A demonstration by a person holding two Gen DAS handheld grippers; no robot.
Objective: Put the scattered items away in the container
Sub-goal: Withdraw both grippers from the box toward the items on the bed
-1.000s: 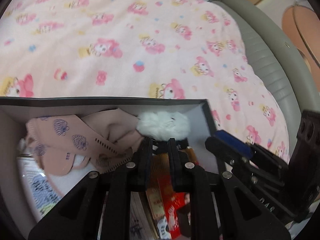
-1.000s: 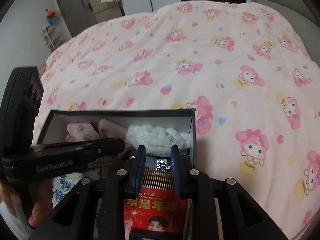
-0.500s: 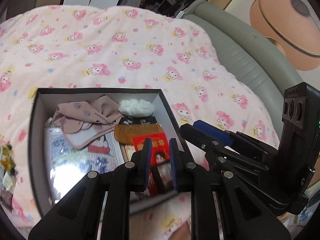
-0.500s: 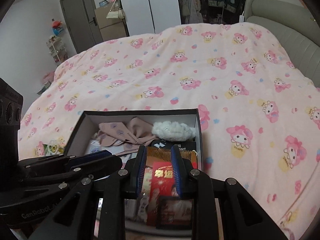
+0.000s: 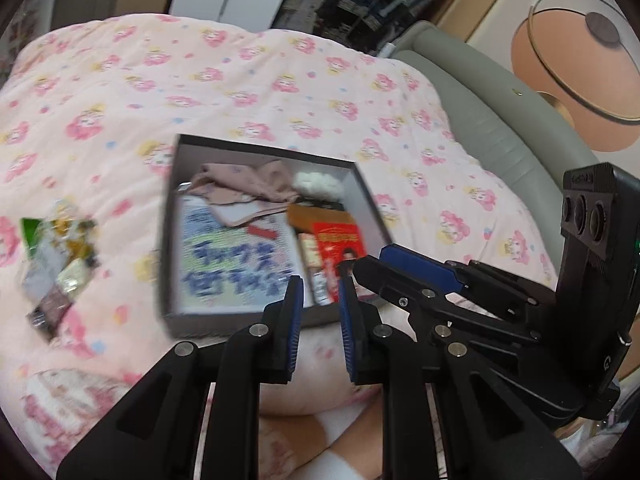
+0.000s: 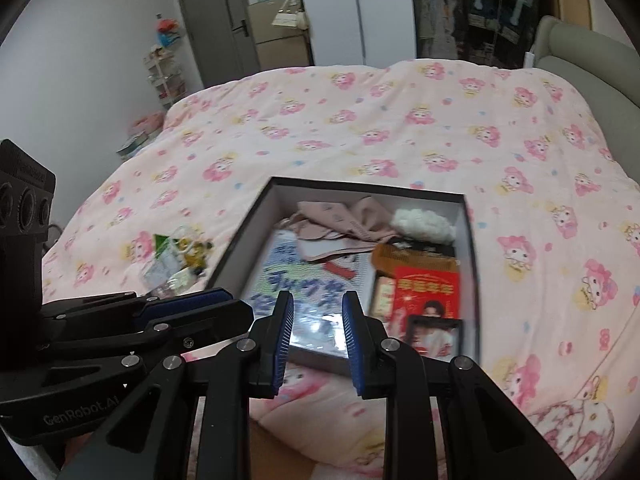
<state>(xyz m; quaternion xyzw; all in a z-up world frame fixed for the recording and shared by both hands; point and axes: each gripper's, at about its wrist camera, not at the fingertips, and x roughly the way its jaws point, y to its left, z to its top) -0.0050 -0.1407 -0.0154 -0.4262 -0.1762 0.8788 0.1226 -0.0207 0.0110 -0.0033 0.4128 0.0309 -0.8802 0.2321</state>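
Observation:
A black box [image 5: 276,320] [image 6: 474,280] sits on the pink bed. It holds pink face masks [image 6: 340,220], a white fluffy puff [image 6: 422,222], a brown comb [image 6: 412,260], a red packet [image 6: 426,292], a photo card [image 6: 436,332] and a printed booklet [image 5: 236,264]. A pile of clear wrapped packets [image 5: 56,256] [image 6: 176,264] lies on the quilt left of the box. My left gripper [image 5: 318,292] and right gripper [image 6: 317,308] hover above the box's near edge, both open a little and empty.
The pink cartoon quilt [image 6: 400,128] covers the bed. A grey padded headboard [image 5: 500,128] runs along the right. A grey door [image 6: 216,28], white wardrobe and shelves stand beyond the bed's far end.
Both grippers have pulled up and back from inside the box, so the whole box and the packet pile now show. The jaws stand slightly wider apart.

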